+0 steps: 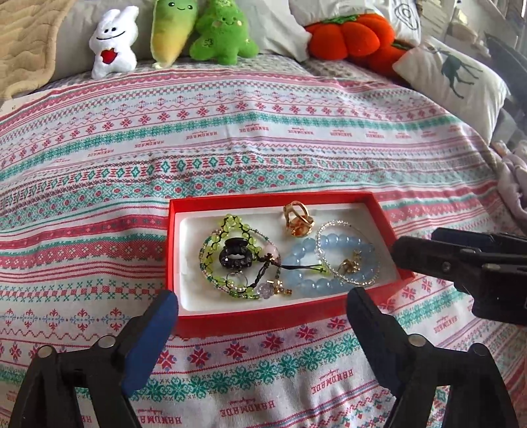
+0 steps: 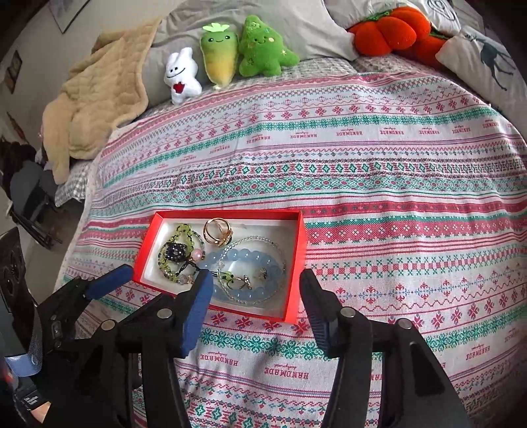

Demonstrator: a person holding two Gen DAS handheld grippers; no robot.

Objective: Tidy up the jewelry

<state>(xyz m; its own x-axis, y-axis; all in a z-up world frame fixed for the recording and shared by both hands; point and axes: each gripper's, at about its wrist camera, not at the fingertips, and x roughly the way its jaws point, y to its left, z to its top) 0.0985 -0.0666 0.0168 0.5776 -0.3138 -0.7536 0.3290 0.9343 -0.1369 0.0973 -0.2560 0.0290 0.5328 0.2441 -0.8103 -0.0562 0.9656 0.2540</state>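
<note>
A red box (image 1: 230,321) with a white lining lies on the patterned bedspread and holds the jewelry: a green bead bracelet (image 1: 214,242), a black hair claw (image 1: 234,256), a gold ring (image 1: 296,219), a blue bead bracelet (image 1: 303,280) and a clear bead bracelet (image 1: 349,280). My left gripper (image 1: 262,301) is open and empty, just in front of the box's near edge. My right gripper (image 2: 255,284) is open and empty, over the box's (image 2: 296,250) near right corner. In the left wrist view it (image 1: 461,260) shows at the box's right side.
Plush toys line the far side of the bed: a white bunny (image 1: 112,42), a green-yellow carrot (image 1: 171,29), a green tree (image 1: 224,33) and orange pumpkins (image 1: 352,36). A deer pillow (image 1: 454,72) lies at far right. A beige blanket (image 2: 95,98) lies at far left.
</note>
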